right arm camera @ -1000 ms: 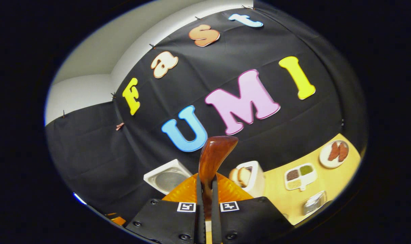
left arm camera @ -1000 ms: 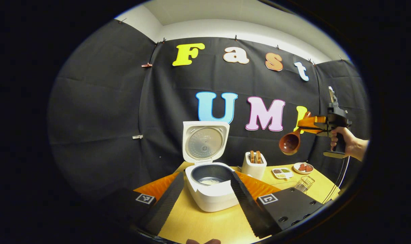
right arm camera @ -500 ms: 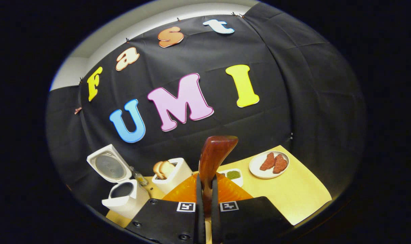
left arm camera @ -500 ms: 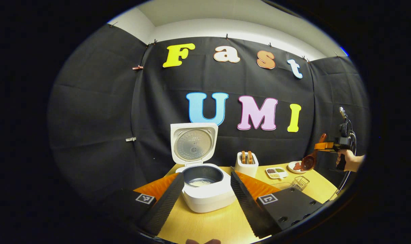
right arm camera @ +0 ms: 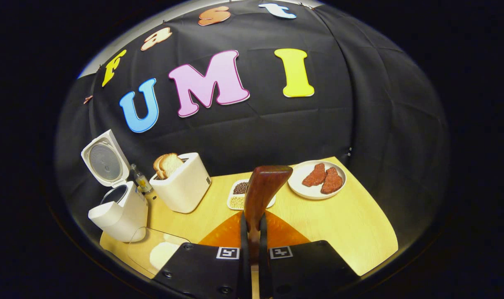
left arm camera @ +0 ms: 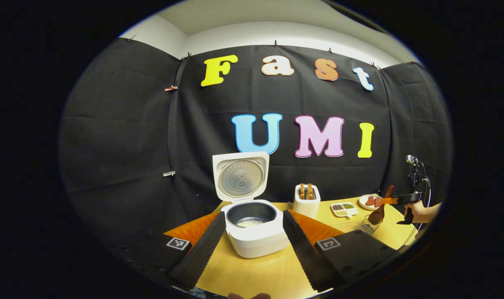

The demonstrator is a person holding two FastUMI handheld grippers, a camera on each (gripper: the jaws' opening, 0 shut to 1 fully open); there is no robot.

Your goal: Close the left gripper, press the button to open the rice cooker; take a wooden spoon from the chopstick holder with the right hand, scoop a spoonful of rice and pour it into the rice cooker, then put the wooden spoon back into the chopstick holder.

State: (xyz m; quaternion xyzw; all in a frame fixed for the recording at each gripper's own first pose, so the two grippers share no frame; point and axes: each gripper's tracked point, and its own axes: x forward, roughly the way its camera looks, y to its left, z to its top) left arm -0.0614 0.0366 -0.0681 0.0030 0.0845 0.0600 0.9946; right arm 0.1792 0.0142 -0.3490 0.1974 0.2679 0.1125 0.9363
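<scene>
Rice cooker (left arm camera: 256, 232) sits on the wooden table (left arm camera: 260, 274) w/ lid (left arm camera: 240, 175) swung up & standing upright at the back; inner pot (left arm camera: 251, 214) is exposed w/ a small patch of white rice at the bottom. Left gripper (left arm camera: 254, 245) hangs in front of the cooker, fingers spread wide, one on each side of the cooker body, pinching nothing. In the right gripper view the right gripper (right arm camera: 252, 245) has its fingers pressed together on the handle of the wooden spoon (right arm camera: 260, 195), handle sticking up & fwd between them. In the left gripper view that gripper sits far right, a hand (left arm camera: 418, 211) holding it, spoon bowl hanging down just over the wire chopstick holder (left arm camera: 368, 226); whether the bowl touches the holder can't be told. White toaster (right arm camera: 181, 187) w/ bread slices stands beside the cooker, a small bottle (right arm camera: 140, 179) between them. Divided dish (right arm camera: 240, 195) of grains lies behind the spoon handle, plate (right arm camera: 316, 180) w/ two reddish pieces just right of it. A clear container (right arm camera: 158, 249) w/ smth white in it is at the table's near edge, by the cooker.
</scene>
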